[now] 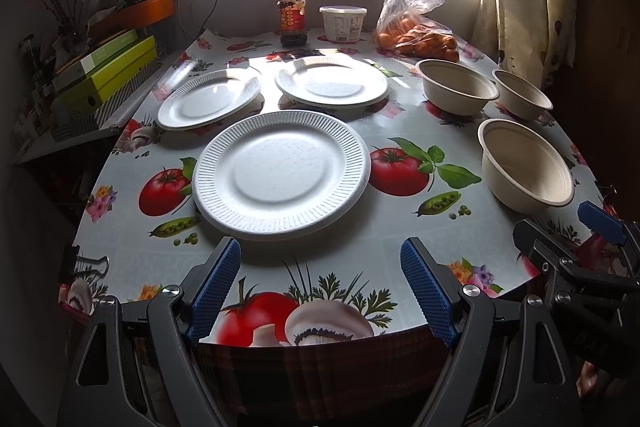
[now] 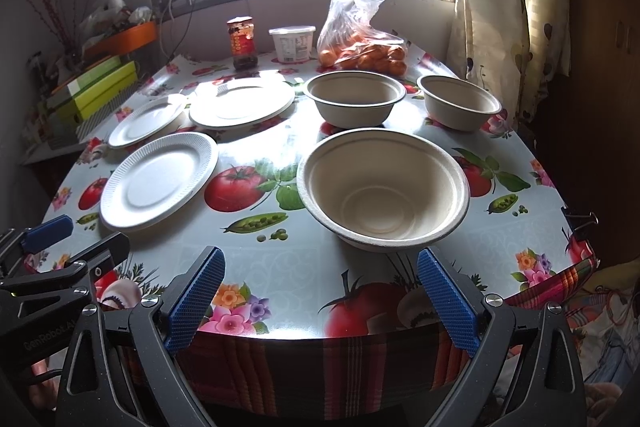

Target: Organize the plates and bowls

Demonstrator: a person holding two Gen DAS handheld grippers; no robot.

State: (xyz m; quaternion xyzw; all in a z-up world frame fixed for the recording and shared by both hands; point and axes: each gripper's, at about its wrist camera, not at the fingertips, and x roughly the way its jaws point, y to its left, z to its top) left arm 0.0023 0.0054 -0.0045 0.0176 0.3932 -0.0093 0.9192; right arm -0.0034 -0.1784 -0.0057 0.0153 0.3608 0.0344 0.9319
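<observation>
Both tongs hang at the near table edge, empty: left gripper (image 1: pixel 320 287) spread wide just short of the nearest plate (image 1: pixel 280 175); right gripper (image 2: pixel 320 297) equally spread, facing the nearest bowl (image 2: pixel 383 189). Table (image 1: pixel 360 247), fruit-print oilcloth, carries everything. Two more plates lie behind, the far left plate (image 1: pixel 209 98) and far right plate (image 1: pixel 332 81), each apart from the others. Two further bowls, the middle bowl (image 2: pixel 354 103) and the corner bowl (image 2: pixel 459 102), stand separately on the right. Nothing stacked yet; judged as the opening step. Next move likely calls for a low, flat approach, one finger under a thin plate rim, or a pinch on the bowl wall. Foam plates look light, may slide.
</observation>
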